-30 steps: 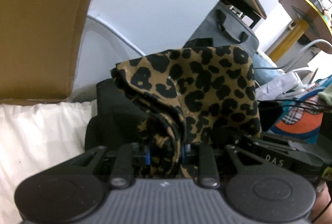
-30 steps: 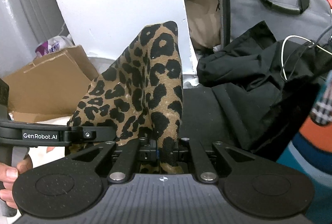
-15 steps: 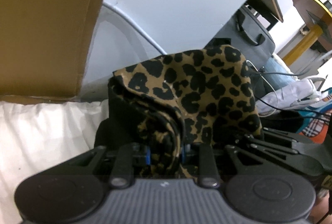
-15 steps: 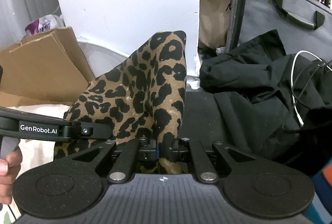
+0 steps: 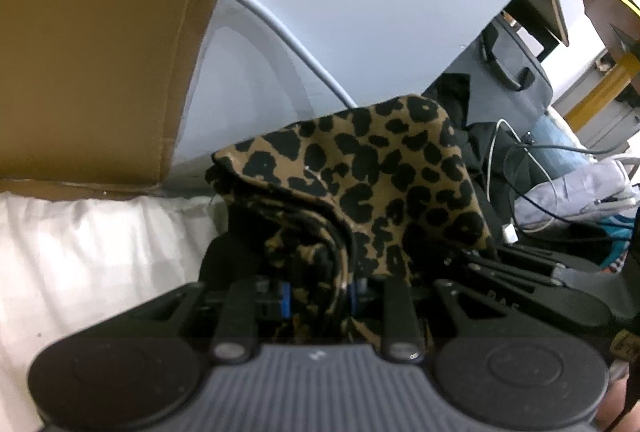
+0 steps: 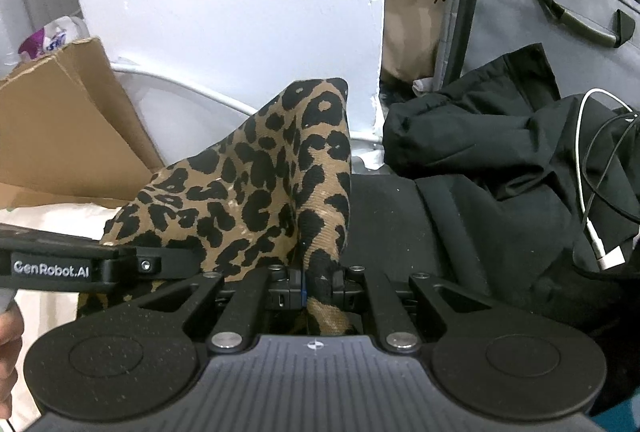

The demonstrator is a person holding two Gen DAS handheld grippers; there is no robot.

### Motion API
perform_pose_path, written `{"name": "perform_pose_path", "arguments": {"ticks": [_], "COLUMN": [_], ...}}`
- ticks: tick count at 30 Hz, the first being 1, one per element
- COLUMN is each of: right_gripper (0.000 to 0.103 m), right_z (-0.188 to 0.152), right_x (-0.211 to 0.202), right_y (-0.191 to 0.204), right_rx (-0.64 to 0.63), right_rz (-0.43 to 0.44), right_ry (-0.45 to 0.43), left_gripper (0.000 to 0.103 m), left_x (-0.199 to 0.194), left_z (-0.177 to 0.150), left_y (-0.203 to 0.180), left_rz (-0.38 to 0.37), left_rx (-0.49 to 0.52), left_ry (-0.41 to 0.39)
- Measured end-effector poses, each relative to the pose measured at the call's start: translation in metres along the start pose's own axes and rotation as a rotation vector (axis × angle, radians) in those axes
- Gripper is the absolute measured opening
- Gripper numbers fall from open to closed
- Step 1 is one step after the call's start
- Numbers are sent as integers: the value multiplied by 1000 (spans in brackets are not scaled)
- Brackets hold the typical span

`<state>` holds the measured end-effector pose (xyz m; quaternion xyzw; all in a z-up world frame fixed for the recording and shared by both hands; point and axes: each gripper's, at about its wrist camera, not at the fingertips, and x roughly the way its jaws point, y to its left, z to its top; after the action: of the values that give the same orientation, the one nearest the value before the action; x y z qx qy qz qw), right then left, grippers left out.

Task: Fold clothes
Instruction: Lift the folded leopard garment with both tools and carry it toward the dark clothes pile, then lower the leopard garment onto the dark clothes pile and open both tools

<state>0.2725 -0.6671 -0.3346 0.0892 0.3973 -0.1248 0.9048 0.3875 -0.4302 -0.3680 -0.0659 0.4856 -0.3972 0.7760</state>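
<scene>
The left hand-held gripper point(image 5: 318, 298) is closed on a bunched fold of the leopard-print cloth point(image 5: 360, 183), which rises just ahead of its fingers, with a cardboard box point(image 5: 100, 43) off to its left and white bedding point(image 5: 80, 252) below that. The right hand-held gripper point(image 6: 318, 282) is likewise clamped on an edge of the same cloth point(image 6: 280, 183), which stands up in a peak in front of it, a black jacket point(image 6: 500, 171) with a white cable point(image 6: 592, 199) lying to its right.
</scene>
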Motion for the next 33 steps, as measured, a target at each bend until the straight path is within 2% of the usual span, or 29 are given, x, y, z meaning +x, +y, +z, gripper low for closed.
{"name": "perform_pose_path", "arguments": {"ticks": [7, 8, 9, 11, 15, 22, 27, 29, 33], "right_gripper": [9, 13, 26, 36, 37, 37, 36, 36, 36], "right_z": [-2, -1, -1, 0, -1, -5, -16, -21, -31], "right_x": [10, 11, 12, 9, -6, -40, -45, -44, -38], "right_y": [0, 0, -1, -3, -10, -5, 12, 18, 28], "right_rx": [9, 12, 19, 35, 50, 39, 7, 6, 14], "right_rz": [-21, -31, -48, -100, -149, -101, -58, -35, 9], "right_ry": [13, 15, 18, 15, -23, -105, -93, -85, -59], "left_gripper": [27, 28, 30, 34, 42, 38, 35, 28, 27], "left_x": [2, 2, 2, 0, -12, -42, -43, -43, -40], "left_z": [-2, -2, -2, -2, 0, 10, 14, 15, 15], "left_y": [4, 5, 6, 9, 10, -8, -32, -43, -63], "left_rz": [3, 4, 9, 19, 50, 110, 132, 141, 150], "left_rx": [-14, -16, -22, -41, -10, 165, 265, 304, 379], "left_ry": [6, 8, 12, 21, 35, -36, -55, -58, -60]}}
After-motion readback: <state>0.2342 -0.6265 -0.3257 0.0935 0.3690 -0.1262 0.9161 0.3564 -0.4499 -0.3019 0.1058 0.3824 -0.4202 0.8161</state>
